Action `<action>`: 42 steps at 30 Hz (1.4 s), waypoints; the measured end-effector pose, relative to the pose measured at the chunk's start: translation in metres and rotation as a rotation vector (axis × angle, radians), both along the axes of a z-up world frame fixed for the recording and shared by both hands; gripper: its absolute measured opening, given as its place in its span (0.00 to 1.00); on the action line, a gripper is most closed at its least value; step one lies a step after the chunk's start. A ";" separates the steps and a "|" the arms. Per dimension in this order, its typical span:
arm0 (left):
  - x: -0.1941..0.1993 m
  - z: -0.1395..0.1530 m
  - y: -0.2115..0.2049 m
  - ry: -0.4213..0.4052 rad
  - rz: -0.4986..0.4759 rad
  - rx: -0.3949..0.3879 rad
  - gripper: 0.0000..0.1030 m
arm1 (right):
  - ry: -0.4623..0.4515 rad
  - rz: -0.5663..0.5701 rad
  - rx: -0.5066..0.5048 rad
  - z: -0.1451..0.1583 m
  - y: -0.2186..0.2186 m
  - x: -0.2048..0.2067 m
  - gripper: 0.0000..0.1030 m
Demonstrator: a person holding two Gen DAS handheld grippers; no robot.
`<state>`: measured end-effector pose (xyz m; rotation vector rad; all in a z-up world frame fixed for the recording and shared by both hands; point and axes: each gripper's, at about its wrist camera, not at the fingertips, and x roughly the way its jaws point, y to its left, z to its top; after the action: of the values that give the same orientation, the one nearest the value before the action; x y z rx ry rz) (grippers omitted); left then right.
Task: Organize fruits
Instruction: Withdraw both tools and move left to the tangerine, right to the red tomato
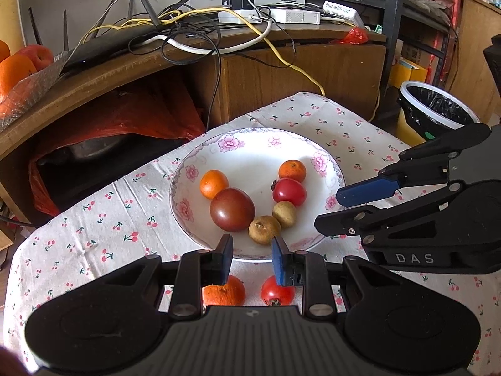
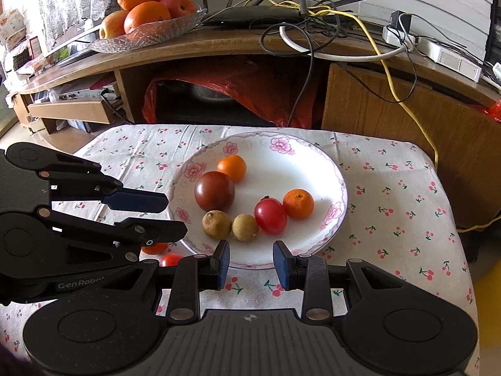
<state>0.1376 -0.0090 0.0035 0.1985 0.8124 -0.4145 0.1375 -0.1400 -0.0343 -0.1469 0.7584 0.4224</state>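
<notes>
The plate (image 2: 339, 188) is white, its rim edged with pink flowers and a thin lilac scroll. On it lie two orange mandarins (image 2: 298, 203), a bright red tomato (image 2: 270, 216), a dark red-brown tomato (image 2: 214, 190) and two dull tan-brown fruits (image 2: 216, 224). Beneath the plate, the cloth (image 2: 391, 194) is white with small red cherries on green stems.

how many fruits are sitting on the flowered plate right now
6: two small oranges, a dark tomato, a red tomato, two brown fruits. None look hidden.

six small fruits (image 2: 214, 190) on floral plate (image 2: 313, 156); two (image 1: 224, 291) on cloth.
</notes>
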 end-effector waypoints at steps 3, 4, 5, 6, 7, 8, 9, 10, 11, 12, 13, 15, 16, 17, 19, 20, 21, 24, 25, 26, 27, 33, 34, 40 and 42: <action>-0.005 0.001 0.002 0.000 -0.010 0.003 0.34 | 0.004 0.014 0.000 0.000 0.002 -0.003 0.27; -0.007 0.001 0.003 0.000 -0.013 0.004 0.34 | 0.006 0.018 0.000 0.000 0.003 -0.003 0.27; -0.009 0.001 0.003 0.000 -0.015 0.006 0.34 | 0.010 0.023 0.001 0.000 0.004 -0.004 0.27; -0.010 0.001 0.004 0.001 -0.018 0.007 0.34 | 0.014 0.027 0.004 0.000 0.004 -0.005 0.27; -0.012 0.001 0.005 0.002 -0.022 0.008 0.34 | 0.019 0.031 0.006 0.000 0.005 -0.006 0.27; -0.014 0.001 0.006 0.005 -0.026 0.009 0.34 | 0.024 0.036 0.008 -0.001 0.006 -0.007 0.27; -0.015 0.000 0.007 0.008 -0.029 0.010 0.34 | 0.029 0.042 0.008 -0.001 0.007 -0.008 0.27; -0.016 0.000 0.008 0.012 -0.032 0.012 0.34 | 0.033 0.047 0.008 -0.002 0.008 -0.009 0.27; -0.018 -0.001 0.009 0.015 -0.034 0.015 0.34 | 0.038 0.051 0.008 -0.002 0.009 -0.010 0.27; -0.019 -0.001 0.010 0.017 -0.036 0.017 0.34 | 0.043 0.056 0.009 -0.003 0.010 -0.011 0.27; -0.020 -0.002 0.011 0.019 -0.036 0.020 0.34 | 0.048 0.060 0.010 -0.004 0.010 -0.013 0.27; -0.021 -0.004 0.014 0.026 -0.034 0.020 0.34 | 0.061 0.071 0.013 -0.005 0.012 -0.014 0.27; -0.021 -0.004 0.016 0.033 -0.033 0.016 0.34 | 0.067 0.076 0.016 -0.005 0.013 -0.015 0.27; -0.021 -0.005 0.017 0.037 -0.032 0.013 0.34 | 0.072 0.082 0.019 -0.005 0.014 -0.016 0.27; -0.022 -0.005 0.020 0.042 -0.031 0.011 0.34 | 0.077 0.095 0.021 -0.006 0.016 -0.018 0.27; -0.022 -0.005 0.021 0.042 -0.030 0.013 0.34 | 0.081 0.103 0.022 -0.006 0.017 -0.019 0.27; -0.022 -0.006 0.022 0.043 -0.030 0.013 0.34 | 0.086 0.110 0.024 -0.006 0.018 -0.020 0.27; -0.023 -0.007 0.025 0.047 -0.026 0.016 0.34 | 0.103 0.138 0.031 -0.009 0.022 -0.021 0.27; -0.023 -0.008 0.025 0.049 -0.025 0.017 0.34 | 0.108 0.148 0.032 -0.010 0.024 -0.022 0.27; -0.022 -0.008 0.026 0.051 -0.024 0.017 0.34 | 0.111 0.157 0.036 -0.011 0.026 -0.022 0.27; -0.022 -0.008 0.027 0.054 -0.023 0.015 0.34 | 0.115 0.162 0.040 -0.012 0.027 -0.021 0.27; -0.021 -0.009 0.032 0.060 -0.013 0.012 0.34 | 0.125 0.180 0.059 -0.019 0.035 -0.015 0.27; -0.021 -0.009 0.032 0.058 -0.009 0.017 0.34 | 0.123 0.183 0.060 -0.020 0.036 -0.014 0.27; -0.018 -0.011 0.038 0.071 0.011 0.015 0.34 | 0.099 0.189 0.043 -0.027 0.042 -0.010 0.31; -0.018 -0.011 0.038 0.072 0.011 0.014 0.35 | 0.081 0.190 0.033 -0.028 0.042 -0.010 0.31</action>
<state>0.1201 0.0292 -0.0074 0.1930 0.8867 -0.4073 0.1276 -0.0978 -0.0625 -0.1720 0.8197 0.6242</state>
